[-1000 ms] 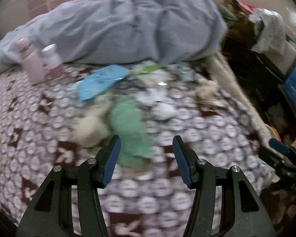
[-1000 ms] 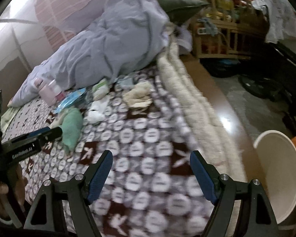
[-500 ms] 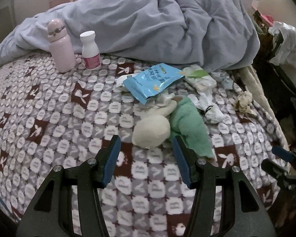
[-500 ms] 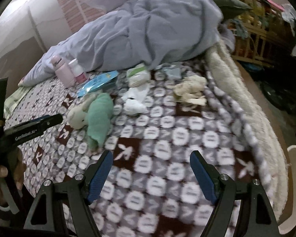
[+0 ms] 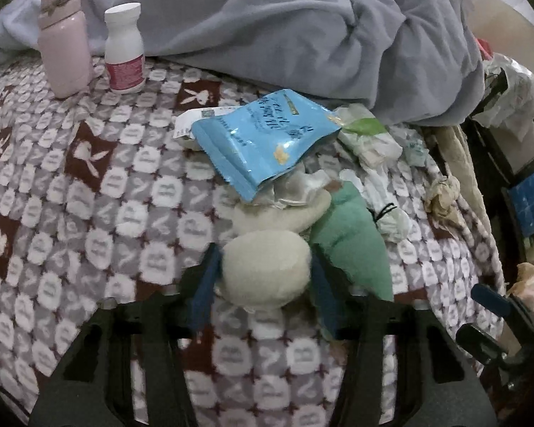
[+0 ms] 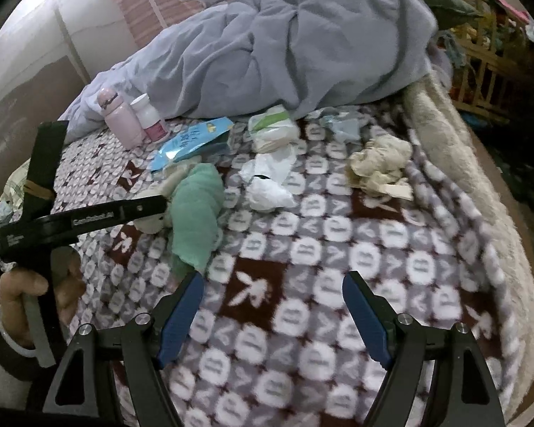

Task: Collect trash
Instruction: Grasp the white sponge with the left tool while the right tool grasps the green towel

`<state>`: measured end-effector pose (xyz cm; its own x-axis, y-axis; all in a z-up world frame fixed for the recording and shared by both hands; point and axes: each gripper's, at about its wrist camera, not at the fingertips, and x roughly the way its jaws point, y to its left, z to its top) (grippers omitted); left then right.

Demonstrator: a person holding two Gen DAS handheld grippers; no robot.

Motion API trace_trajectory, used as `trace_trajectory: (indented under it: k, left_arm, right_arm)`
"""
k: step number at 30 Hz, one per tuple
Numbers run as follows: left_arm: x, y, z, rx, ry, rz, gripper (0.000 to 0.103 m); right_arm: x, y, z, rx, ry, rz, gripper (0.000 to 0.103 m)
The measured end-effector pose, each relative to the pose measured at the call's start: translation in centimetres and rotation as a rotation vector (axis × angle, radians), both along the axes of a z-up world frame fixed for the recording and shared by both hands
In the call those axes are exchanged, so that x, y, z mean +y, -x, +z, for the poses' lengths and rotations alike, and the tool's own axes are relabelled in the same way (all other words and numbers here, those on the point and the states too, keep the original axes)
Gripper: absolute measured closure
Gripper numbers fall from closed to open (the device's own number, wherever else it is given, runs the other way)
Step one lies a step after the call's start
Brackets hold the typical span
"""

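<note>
step: left hand-held gripper [image 5: 265, 281] is at the cream plush head [image 5: 267, 270], jaws just been closing w/ it between the pads, seem to touch.
trash: blue snack bag [image 5: 263, 138], white tissues [image 6: 267, 185], crumpled paper [image 6: 381, 163] on bed blanket [image 5: 89, 178].
right hand-held gripper [image 6: 272, 316]: jaws apart, empty, over bare blanket.
tip: plush prob isn't trash; shift it aside gently, don't drag the bag resting on it.

Bed blanket [image 6: 338, 249]: fleecy, matt cloth, printed pattern. Grey duvet [image 5: 302, 28]: soft, matt, creased fabric. Blue snack packet [image 5: 263, 138]: glossy, crinkled plastic film. Cream plush toy [image 5: 267, 267]: fuzzy, matt pile; its green cloth [image 5: 356, 245]: soft, matt. Pink bottle [image 5: 66, 42]: smooth, satin finish. White bottle [image 5: 124, 46]: smooth plastic, paper-like label. Crumpled tissues [image 6: 381, 163]: rough, matt paper. Right gripper [image 6: 272, 316]: matt black plastic, blue textured pads [image 6: 181, 316], bright metal screws.
</note>
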<state>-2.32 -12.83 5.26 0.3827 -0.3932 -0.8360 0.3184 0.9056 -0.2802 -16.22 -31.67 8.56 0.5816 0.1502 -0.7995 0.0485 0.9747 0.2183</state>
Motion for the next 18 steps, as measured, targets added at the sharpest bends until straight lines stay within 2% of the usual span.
trace_trajectory:
  k: [3,10,11,13,15,18]
  left_arm:
    - [1.2,0.8,0.4,0.017,0.019,-0.016,0.063]
    - [5.6,4.3,2.6,-0.052,-0.044,0.019,0.064]
    - [6.0,4.6,2.9,-0.057,-0.047,0.022,0.064]
    - [7.0,5.3,3.3,-0.074,-0.056,0.030,0.064]
    - [7.6,5.8,3.4,-0.081,-0.061,0.040,0.064]
    - [7.9,6.3,3.2,-0.078,-0.058,0.050,0.064]
  right_arm:
    - [1.1,-1.0,-0.2,0.002,-0.019,0.026,0.024]
    - [4.9,-5.0,-1.0,-0.005,-0.047,0.097,0.026]
    - [5.3,-5.7,-1.2,-0.002,-0.055,0.099,0.028]
    - [6.0,-7.3,-1.9,0.017,-0.081,0.101,0.040]
    - [6.5,-8.8,-2.8,0.034,-0.092,0.100,0.043]
    - [7.2,-10.1,-4.2,0.064,-0.081,0.105,0.064]
